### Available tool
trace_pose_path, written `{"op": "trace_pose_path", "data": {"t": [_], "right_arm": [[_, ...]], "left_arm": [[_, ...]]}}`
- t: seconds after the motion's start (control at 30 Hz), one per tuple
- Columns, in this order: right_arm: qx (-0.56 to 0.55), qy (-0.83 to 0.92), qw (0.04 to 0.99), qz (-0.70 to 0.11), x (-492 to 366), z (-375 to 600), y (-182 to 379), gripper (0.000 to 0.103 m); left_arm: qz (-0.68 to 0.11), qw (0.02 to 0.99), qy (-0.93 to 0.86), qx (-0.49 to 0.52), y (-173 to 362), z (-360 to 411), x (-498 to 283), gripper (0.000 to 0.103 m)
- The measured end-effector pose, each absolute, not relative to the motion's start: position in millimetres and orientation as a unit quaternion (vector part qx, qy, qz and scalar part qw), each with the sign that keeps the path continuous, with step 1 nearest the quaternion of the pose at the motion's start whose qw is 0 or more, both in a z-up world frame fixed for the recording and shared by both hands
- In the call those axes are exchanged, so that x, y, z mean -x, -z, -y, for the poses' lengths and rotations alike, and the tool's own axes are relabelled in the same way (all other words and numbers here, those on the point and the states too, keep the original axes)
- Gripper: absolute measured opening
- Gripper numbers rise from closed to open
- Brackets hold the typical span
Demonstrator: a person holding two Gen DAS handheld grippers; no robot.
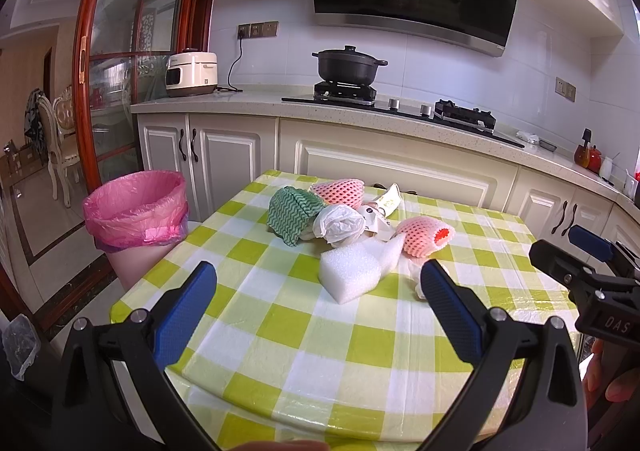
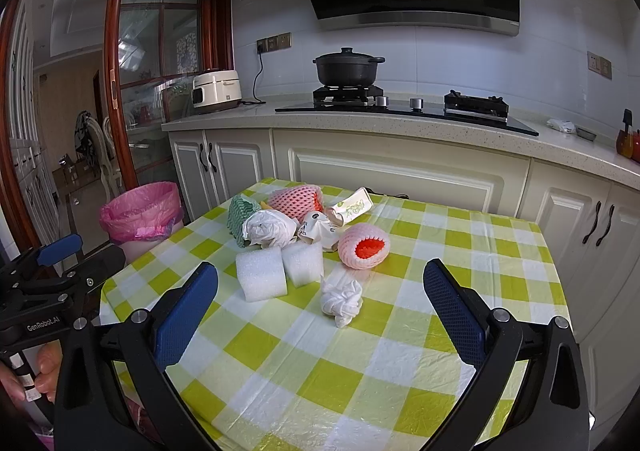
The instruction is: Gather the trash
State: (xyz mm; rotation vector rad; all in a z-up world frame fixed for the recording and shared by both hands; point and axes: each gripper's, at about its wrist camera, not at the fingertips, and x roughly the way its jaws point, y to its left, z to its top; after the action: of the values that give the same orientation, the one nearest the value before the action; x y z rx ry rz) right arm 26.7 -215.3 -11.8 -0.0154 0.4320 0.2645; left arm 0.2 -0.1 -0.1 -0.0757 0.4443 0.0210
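Note:
A heap of trash lies on the green-checked table point(image 1: 320, 351): a green zigzag cloth point(image 1: 292, 213), two pink foam nets point(image 1: 426, 237) point(image 2: 296, 201), a white plastic bag point(image 2: 270, 229), paper packaging point(image 2: 352, 207), white foam blocks point(image 2: 260, 277) and a crumpled tissue point(image 2: 340, 301). A bin with a pink liner point(image 1: 136, 207) stands on the floor off the table's left edge. My left gripper point(image 1: 318, 267) hovers open short of the foam, holding nothing. My right gripper point(image 2: 321, 269) is open too, just short of the tissue. Each gripper shows at the side of the other's view.
Behind the table runs a cream cabinet front and a counter with a black pot point(image 1: 350, 63) on the hob and a rice cooker point(image 1: 192, 75). A wood-framed glass door point(image 1: 120, 71) stands behind the bin. Hands grip both handles.

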Motion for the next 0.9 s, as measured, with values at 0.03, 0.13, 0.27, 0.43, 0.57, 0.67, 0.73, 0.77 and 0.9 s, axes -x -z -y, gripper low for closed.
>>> {"op": "trace_pose_path", "data": {"t": [0.03,0.13,0.27,0.43,0.57,0.67,0.73,0.77,0.9], "right_arm": [[0.008,-0.131,0.968,-0.214,-26.9,215.2,11.8,0.096],[0.008,-0.131,0.968,-0.214,-26.7,215.4,12.0,0.096],[0.007,-0.131,0.968,-0.214,-26.6,215.4,12.0,0.096],[0.007,-0.131,0.968,-0.213,-26.6,215.6,12.1,0.096],[0.007,-0.131,0.968,-0.214,-27.2,214.9,11.8,0.096],[0.007,-0.131,0.968,-0.214,-27.2,215.7,11.5,0.096],[0.006,-0.132,0.968,-0.214,-26.9,215.9,11.2,0.096],[0.006,-0.132,0.968,-0.214,-27.9,216.5,11.3,0.096],[0.005,-0.132,0.968,-0.214,-29.1,217.8,11.3,0.096]], "left_arm": [[-0.22,0.975,-0.01,0.038,0.1,0.1,-0.2,0.099],[-0.221,0.975,-0.01,0.038,0.1,0.1,-0.4,0.099],[-0.221,0.975,-0.009,0.038,2.5,0.1,-0.9,0.099],[-0.222,0.974,-0.009,0.038,4.9,0.0,-0.2,0.099],[-0.222,0.974,-0.01,0.038,8.7,-0.1,0.5,0.099],[-0.223,0.974,-0.009,0.038,8.7,-0.3,0.2,0.099],[-0.223,0.974,-0.01,0.039,8.3,-0.3,0.0,0.099],[-0.223,0.974,-0.01,0.039,8.5,-0.3,0.2,0.099],[-0.224,0.974,-0.009,0.039,7.8,-0.6,-0.4,0.099]]}}
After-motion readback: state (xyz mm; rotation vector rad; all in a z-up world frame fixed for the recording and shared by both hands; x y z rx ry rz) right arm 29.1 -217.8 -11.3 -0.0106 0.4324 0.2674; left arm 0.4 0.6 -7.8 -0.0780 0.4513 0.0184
